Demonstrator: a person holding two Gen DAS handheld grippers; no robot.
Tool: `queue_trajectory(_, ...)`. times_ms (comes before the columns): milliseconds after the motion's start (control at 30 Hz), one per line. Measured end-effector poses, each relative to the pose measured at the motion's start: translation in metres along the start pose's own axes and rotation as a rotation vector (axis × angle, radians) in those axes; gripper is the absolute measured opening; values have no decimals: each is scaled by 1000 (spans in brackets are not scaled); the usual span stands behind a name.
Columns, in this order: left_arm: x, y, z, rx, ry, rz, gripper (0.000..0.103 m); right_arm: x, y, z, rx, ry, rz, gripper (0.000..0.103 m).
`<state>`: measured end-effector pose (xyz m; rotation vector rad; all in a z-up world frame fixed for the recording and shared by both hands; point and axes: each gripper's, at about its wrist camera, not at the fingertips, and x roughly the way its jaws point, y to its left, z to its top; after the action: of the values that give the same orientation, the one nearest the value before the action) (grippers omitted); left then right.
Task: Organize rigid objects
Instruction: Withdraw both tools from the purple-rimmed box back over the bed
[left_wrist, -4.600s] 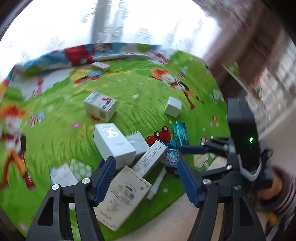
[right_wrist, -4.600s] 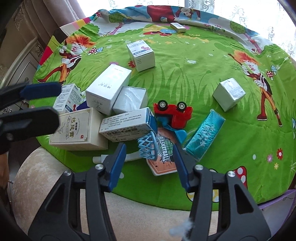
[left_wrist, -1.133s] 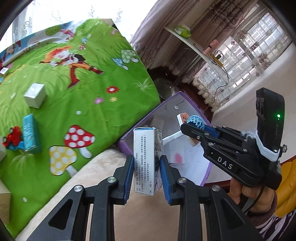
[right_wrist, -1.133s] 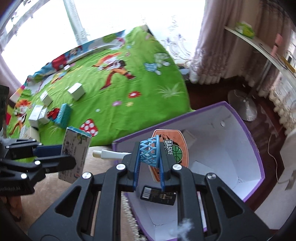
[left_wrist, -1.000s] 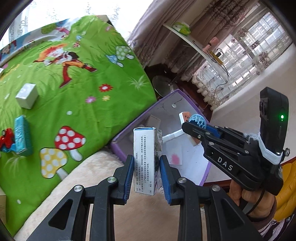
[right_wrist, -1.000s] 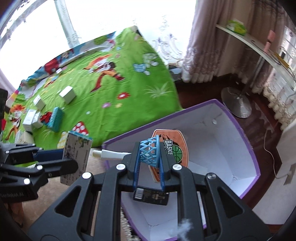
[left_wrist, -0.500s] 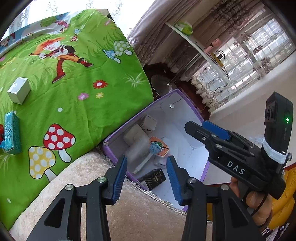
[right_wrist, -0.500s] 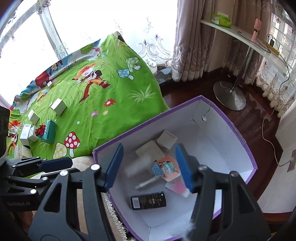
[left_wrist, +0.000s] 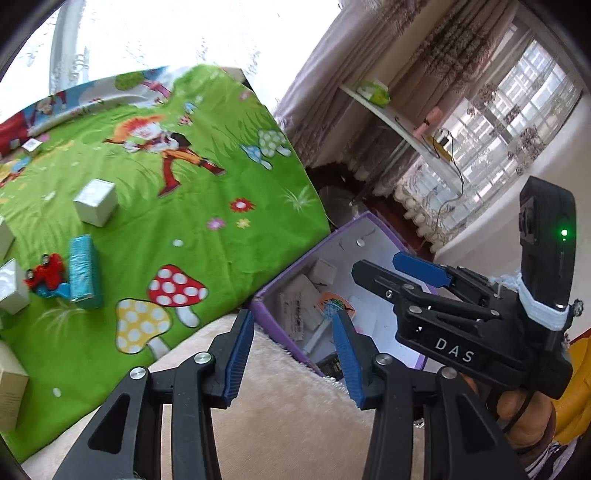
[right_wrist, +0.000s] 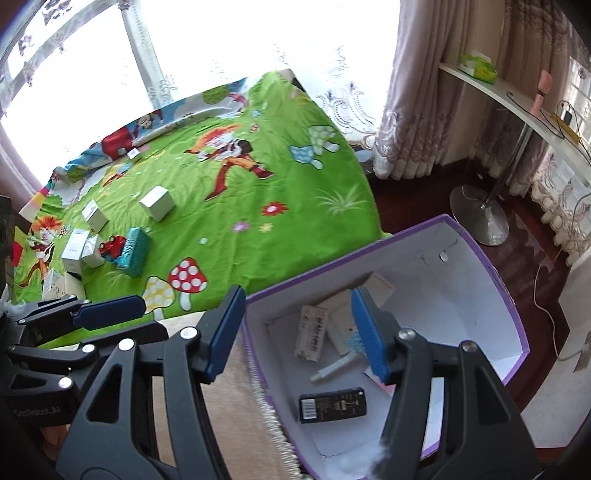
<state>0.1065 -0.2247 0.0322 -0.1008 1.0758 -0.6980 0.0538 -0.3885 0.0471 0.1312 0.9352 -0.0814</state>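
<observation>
A purple box (right_wrist: 511, 295) with a white inside stands on the floor beside the green cartoon blanket (right_wrist: 258, 192). In it lie a white printed carton (right_wrist: 310, 332), a basketball hoop toy (right_wrist: 355, 338) half hidden by a finger, a black barcoded box (right_wrist: 332, 404) and a small white box (right_wrist: 380, 286). My right gripper (right_wrist: 299, 299) hangs open and empty above the box's near left corner. My left gripper (left_wrist: 291, 325) is open and empty over the box's near edge (left_wrist: 275, 314). On the blanket lie a white cube box (left_wrist: 95, 201), a teal box (left_wrist: 83, 269) and a red toy car (left_wrist: 46, 275).
Several white cartons (right_wrist: 79, 249) sit at the blanket's left end. A cream carpet (left_wrist: 291, 413) lies under both grippers. Beyond the box are a round metal stand base (right_wrist: 480, 218), a white shelf (right_wrist: 498, 88), curtains and dark floor. A hand (left_wrist: 517, 417) holds the right gripper (left_wrist: 375, 263).
The left gripper let go of the white carton and the right let go of the hoop toy; both now lie in the box. Both jaws opened and both grippers drew back and rose slightly.
</observation>
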Motion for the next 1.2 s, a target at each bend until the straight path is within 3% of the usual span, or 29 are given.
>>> queue_trajectory(467, -61, 76, -28, -179, -145, 121, 46, 17, 71, -6, -106, 73, 121, 66)
queue_trajectory(633, -86, 109, -39, -256, -208, 208, 46, 26, 92, -7, -145, 94, 138, 67)
queue_trajectory(833, -107, 146, -52, -343, -244, 269, 46, 36, 110, -5, -173, 114, 157, 67)
queue_trajectory(1033, -133, 181, -62, -399, -286, 381, 46, 46, 132, 0, -208, 122, 177, 67)
queue_trajectory(1200, -157, 221, -75, -502, -304, 450, 46, 58, 154, 5, -243, 130, 187, 67)
